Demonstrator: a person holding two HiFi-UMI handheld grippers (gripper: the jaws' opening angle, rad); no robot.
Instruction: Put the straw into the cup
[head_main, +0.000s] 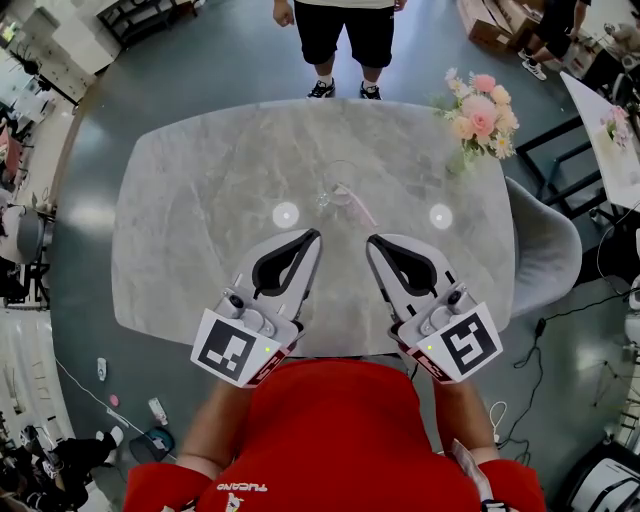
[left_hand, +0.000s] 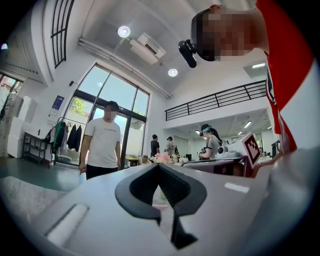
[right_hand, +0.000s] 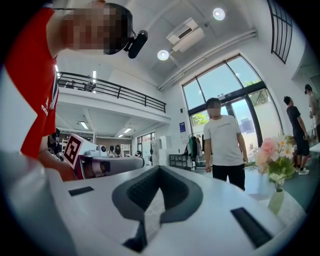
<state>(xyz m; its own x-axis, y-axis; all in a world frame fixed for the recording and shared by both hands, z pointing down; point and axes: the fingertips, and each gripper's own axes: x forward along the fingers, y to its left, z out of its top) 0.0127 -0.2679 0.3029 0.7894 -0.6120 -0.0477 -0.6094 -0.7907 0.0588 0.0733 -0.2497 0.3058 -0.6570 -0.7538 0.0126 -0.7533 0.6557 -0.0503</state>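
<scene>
A clear glass cup (head_main: 340, 180) stands near the middle of the marble table (head_main: 200, 200). A thin pink straw (head_main: 358, 207) slants from the cup toward me; I cannot tell whether its far end is inside the cup. My left gripper (head_main: 315, 236) (left_hand: 159, 166) is just short of the cup on the near left, jaws closed tip to tip with nothing between them. My right gripper (head_main: 372, 241) (right_hand: 160, 167) mirrors it on the near right, close to the straw's near end, also shut and empty. Both point level across the table.
A vase of pink flowers (head_main: 480, 115) (right_hand: 272, 165) stands at the far right corner of the table. A person in a white shirt and black shorts (head_main: 345, 40) (left_hand: 102, 145) stands at the far edge. A grey chair (head_main: 545, 245) is at the right side.
</scene>
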